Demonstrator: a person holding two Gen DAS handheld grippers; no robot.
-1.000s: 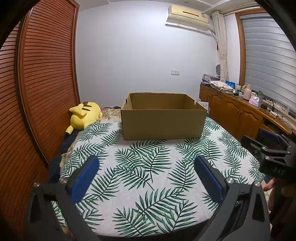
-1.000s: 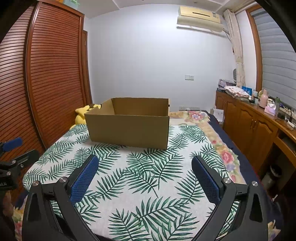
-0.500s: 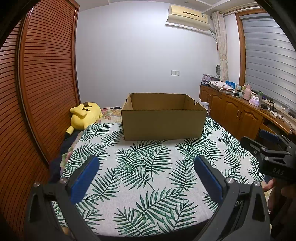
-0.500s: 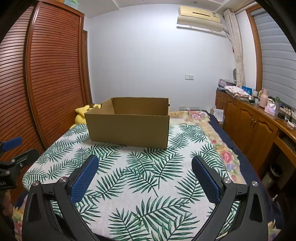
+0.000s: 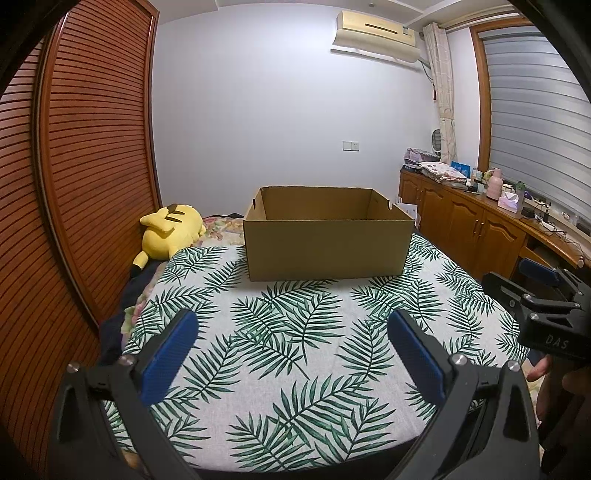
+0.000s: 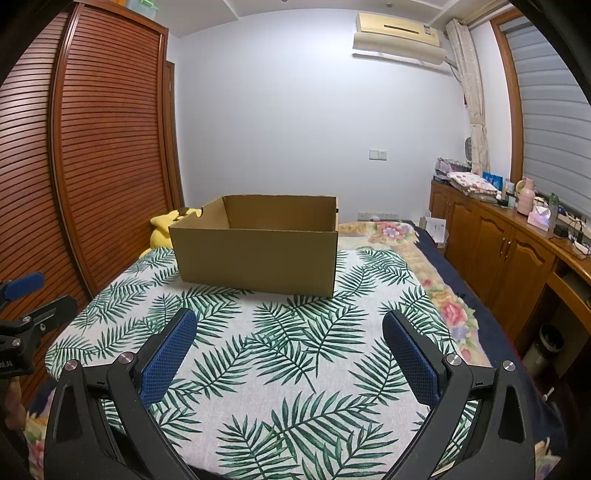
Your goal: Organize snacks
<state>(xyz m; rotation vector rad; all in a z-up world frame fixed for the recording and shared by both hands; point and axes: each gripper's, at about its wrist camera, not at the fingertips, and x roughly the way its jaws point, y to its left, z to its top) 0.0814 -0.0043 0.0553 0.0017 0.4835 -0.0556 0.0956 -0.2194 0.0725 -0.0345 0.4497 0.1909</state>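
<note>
Two pairs of tongs hang side by side above the near end of a bed spread with a palm-leaf cloth (image 5: 295, 354), each held wide open with nothing between its blue pads. Far to the left of the left tongs (image 5: 291, 334), a slatted wooden wardrobe (image 5: 85, 177) runs along the wall, and a yellow stuffed toy (image 5: 168, 230) lies at the bed's edge, ahead and to the left. Straight ahead of the left tongs, well beyond their tips, an open cardboard box (image 5: 327, 249) sits on the cloth; what can be seen of its inside is bare, and its floor is hidden behind the near wall. No snacks can be made out in either view. In the right wrist view the same box lies ahead and slightly left of the right tongs (image 6: 290, 332), with the toy half hidden behind its left corner. A flowered bedspread (image 6: 448, 306) shows past the cloth's right edge. To the right of both tongs, a wooden cabinet (image 6: 506, 251) against the window wall carries folded fabric, a pink bottle and small clutter. An air conditioner (image 6: 399, 33) hangs high on the far wall.
</note>
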